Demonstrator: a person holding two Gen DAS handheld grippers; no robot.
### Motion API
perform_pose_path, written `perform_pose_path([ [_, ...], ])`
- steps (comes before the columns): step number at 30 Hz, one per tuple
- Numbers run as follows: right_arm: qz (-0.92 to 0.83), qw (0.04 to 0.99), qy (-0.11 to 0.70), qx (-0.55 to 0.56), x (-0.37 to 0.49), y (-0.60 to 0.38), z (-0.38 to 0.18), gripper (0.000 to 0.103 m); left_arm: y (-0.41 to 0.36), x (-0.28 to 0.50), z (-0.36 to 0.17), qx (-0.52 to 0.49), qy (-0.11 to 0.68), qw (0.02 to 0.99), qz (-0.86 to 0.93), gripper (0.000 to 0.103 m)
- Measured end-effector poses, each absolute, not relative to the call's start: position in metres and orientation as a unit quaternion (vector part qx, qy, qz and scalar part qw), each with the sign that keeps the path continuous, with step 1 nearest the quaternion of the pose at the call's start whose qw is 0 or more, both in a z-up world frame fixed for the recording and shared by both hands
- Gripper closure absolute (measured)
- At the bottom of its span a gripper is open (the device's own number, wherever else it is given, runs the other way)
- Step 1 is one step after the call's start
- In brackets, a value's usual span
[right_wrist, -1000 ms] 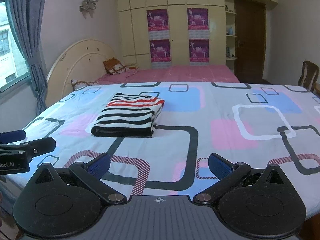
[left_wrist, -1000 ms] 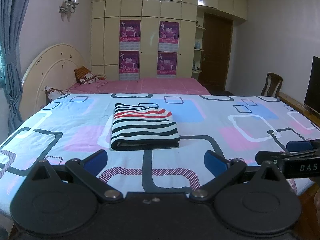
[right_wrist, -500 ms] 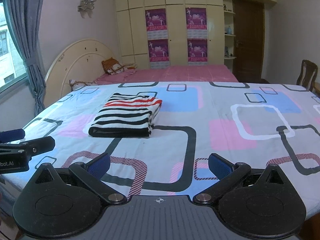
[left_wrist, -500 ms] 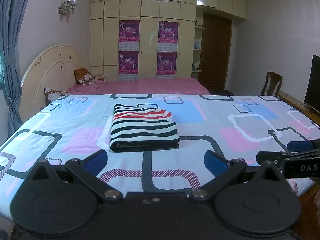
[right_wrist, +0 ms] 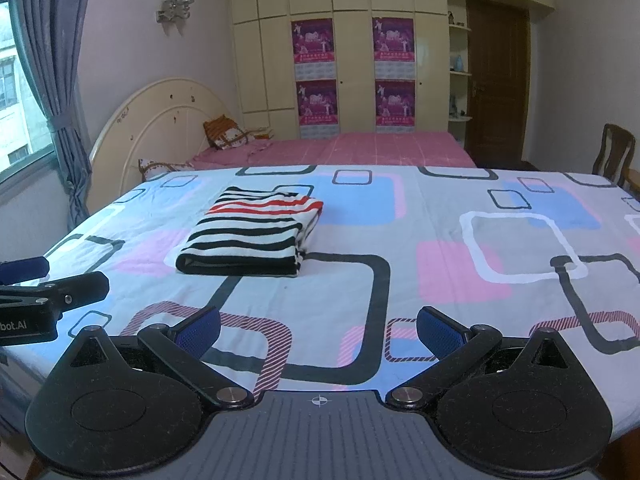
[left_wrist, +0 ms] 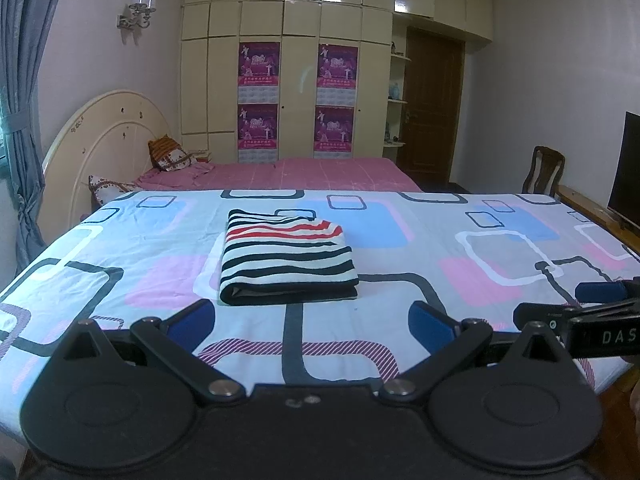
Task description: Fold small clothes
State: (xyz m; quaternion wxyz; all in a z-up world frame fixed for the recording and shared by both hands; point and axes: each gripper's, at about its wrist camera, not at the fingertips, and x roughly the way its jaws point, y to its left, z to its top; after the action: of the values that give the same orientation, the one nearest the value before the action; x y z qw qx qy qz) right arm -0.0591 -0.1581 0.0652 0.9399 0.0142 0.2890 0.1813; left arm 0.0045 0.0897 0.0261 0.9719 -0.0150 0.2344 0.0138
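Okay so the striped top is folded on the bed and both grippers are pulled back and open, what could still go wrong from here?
The striped top lies folded on the patterned sheet, and both the left gripper and the right gripper are open and clear of it.

1. Its layered front edge is loose, so a low pass by either gripper could snag and unfold it.
2. The sheet is soft, so dragging the stack might skew the folds.
3. The two grippers sit close side by side and could bump.

soft striped knit garment [left_wrist: 288,260]; matt printed cotton bedsheet [left_wrist: 460,248]; glossy wardrobe [left_wrist: 288,20].
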Motion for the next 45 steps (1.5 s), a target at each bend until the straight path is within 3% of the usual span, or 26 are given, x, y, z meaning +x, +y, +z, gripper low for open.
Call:
perform_pose_path([
  [45,0.185,0.94,0.286,0.014,-0.0555,-0.1629,0.0678,0.0,0.0858,0.0055,0.0294,-0.014,0.235,0.972,0.017,0.0],
])
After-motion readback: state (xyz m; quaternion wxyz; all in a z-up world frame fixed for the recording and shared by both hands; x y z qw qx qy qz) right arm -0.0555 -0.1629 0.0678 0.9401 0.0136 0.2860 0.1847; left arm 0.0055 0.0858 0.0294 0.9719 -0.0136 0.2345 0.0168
